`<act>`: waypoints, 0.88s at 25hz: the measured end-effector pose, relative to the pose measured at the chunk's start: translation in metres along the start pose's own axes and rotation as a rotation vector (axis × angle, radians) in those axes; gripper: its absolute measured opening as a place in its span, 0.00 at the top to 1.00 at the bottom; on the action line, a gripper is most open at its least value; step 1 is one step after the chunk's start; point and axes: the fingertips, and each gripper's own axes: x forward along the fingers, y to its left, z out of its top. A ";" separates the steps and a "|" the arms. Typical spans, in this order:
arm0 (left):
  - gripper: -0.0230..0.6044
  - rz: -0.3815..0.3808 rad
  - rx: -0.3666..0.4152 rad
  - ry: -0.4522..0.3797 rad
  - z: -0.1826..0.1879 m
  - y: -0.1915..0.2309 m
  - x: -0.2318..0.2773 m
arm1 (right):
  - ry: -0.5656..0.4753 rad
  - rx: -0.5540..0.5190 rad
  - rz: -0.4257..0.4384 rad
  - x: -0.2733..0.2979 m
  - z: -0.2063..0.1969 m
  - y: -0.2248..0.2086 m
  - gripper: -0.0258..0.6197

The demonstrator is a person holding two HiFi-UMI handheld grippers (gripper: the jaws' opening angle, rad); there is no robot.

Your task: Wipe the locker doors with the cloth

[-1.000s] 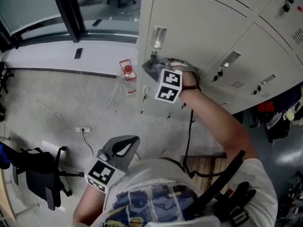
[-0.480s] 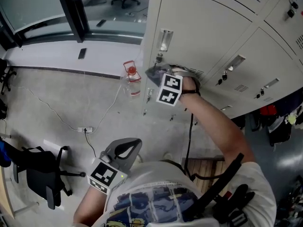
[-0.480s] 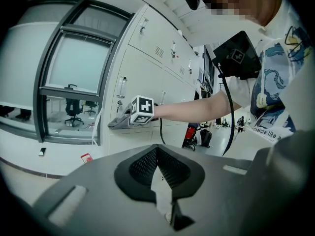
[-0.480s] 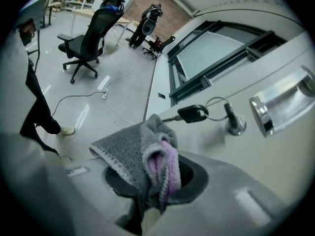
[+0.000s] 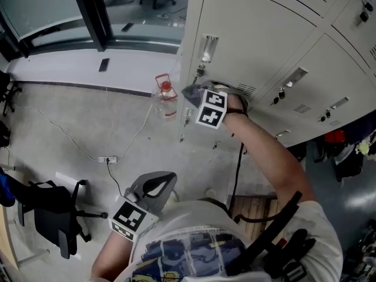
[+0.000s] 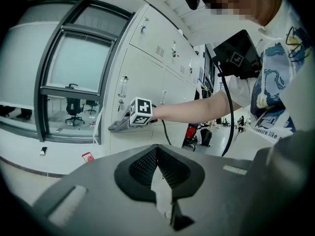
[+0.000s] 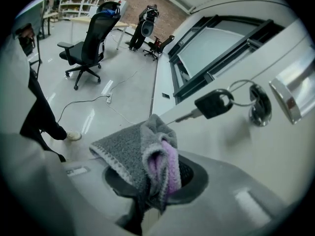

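Cloth (image 7: 147, 156), grey and purple, is pinched by the right gripper (image 5: 200, 94) against the locker door (image 5: 264, 40), while the left gripper (image 6: 156, 156), well apart from this door, has its 2 jaws pressed together.

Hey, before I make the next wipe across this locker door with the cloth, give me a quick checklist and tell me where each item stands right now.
1. Cloth clamped in the right gripper: ok. The jaws are shut on a bunched fold.
2. Cloth pressed on the locker door: cannot tell. It sits right at the panel, but contact is not visible.
3. Wipe path free of snags: not ok. A key on a ring hangs from the lock just beyond the cloth.
4. Left gripper out of the way: ok. It is shut, empty and held low, away from the lockers.
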 end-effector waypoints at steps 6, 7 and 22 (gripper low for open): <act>0.96 0.005 0.001 0.012 -0.004 0.002 -0.003 | -0.010 0.027 0.032 0.007 -0.001 0.006 0.82; 0.96 0.005 0.000 0.014 -0.004 0.002 -0.004 | -0.010 0.030 0.034 0.008 -0.001 0.007 0.82; 0.96 -0.019 -0.006 0.046 -0.003 -0.002 -0.005 | -0.092 0.153 0.094 -0.003 0.004 0.024 0.82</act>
